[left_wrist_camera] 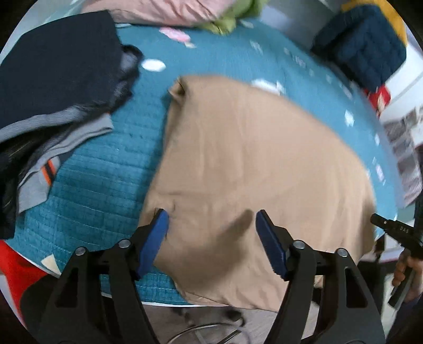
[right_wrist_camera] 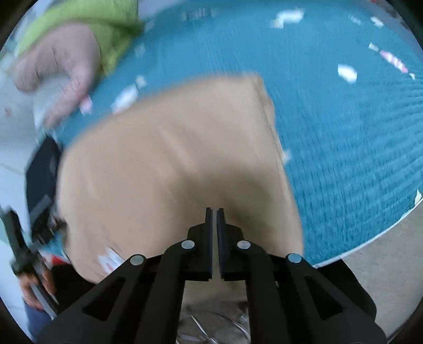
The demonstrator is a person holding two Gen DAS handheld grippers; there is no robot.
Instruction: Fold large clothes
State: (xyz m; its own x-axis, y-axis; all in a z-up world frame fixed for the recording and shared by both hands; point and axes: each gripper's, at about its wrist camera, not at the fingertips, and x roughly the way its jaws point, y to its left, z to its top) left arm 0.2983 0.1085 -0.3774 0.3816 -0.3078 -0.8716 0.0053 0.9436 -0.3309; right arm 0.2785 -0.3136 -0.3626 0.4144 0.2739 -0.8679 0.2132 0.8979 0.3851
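A tan garment (left_wrist_camera: 251, 164) lies spread on the teal quilted surface (left_wrist_camera: 111, 169), its near edge hanging over the front rim. My left gripper (left_wrist_camera: 211, 222) is open above its near left part, blue pads apart, holding nothing. In the right wrist view the same tan garment (right_wrist_camera: 171, 164) fills the middle, blurred. My right gripper (right_wrist_camera: 214, 211) is shut just over the garment's near edge; no cloth shows between its fingers. The right gripper's body also shows in the left wrist view (left_wrist_camera: 396, 232) at the far right, held by a hand.
A pile of dark and grey clothes (left_wrist_camera: 53, 92) lies at the left. Pink and green clothes (left_wrist_camera: 185, 13) sit at the back, a dark blue knit (left_wrist_camera: 362, 45) at the back right. The floor (right_wrist_camera: 375, 285) shows beyond the surface's front edge.
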